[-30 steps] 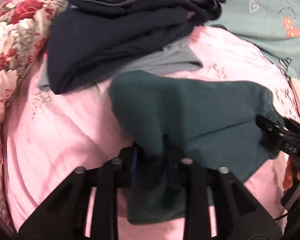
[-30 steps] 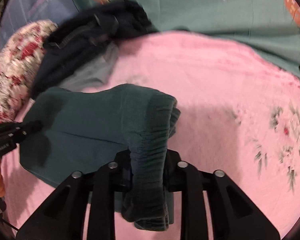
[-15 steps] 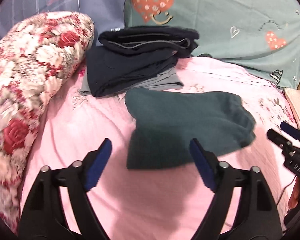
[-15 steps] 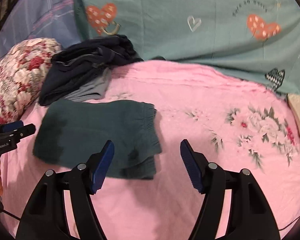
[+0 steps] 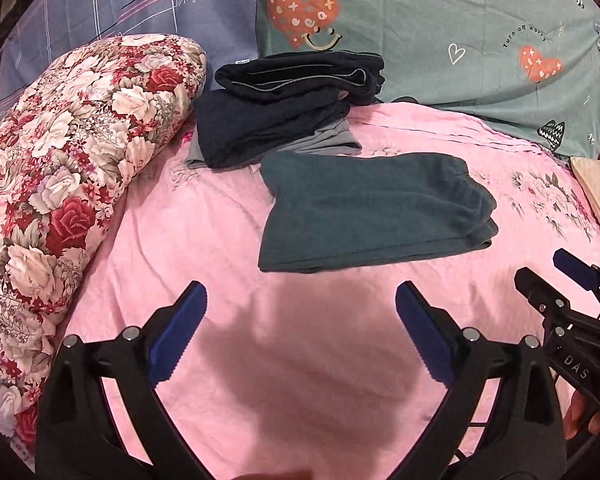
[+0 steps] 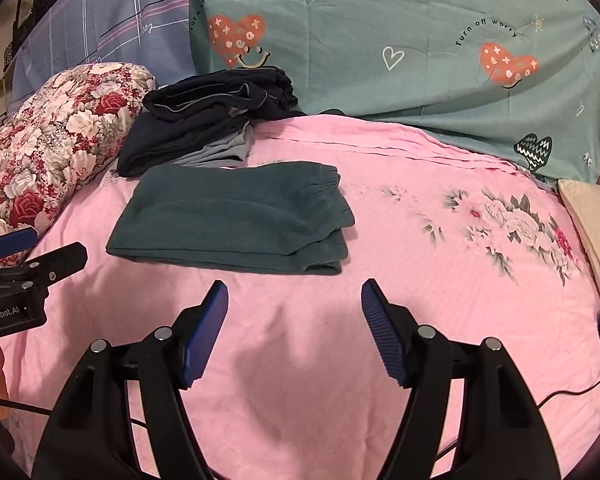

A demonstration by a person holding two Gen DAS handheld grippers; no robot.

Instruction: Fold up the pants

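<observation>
The dark green pants [image 5: 372, 208] lie folded into a flat rectangle on the pink bedsheet [image 5: 204, 232], elastic waistband to the right. My left gripper [image 5: 300, 288] hangs just short of their near edge, its jaws opening wide with nothing between them. The right wrist view shows the same pants [image 6: 236, 216] ahead and slightly left. My right gripper [image 6: 295, 283] is open and holds nothing, a little back from the near edge. Each gripper also shows in the other's view: the right gripper [image 5: 540, 266] at the right edge, the left gripper [image 6: 58, 242] at the left edge.
A pile of folded dark navy and grey clothes [image 5: 284, 108] sits just behind the pants. A rolled floral quilt [image 5: 72, 160] runs along the left. A teal heart-print sheet [image 5: 440, 40] hangs at the back. A cream pillow [image 6: 592, 220] and a black cable [image 6: 572, 390] lie at the right.
Both grippers held the pants' fabric a second ago; they let go, opened and drew back and up. The pants now lie flat on the bed.
</observation>
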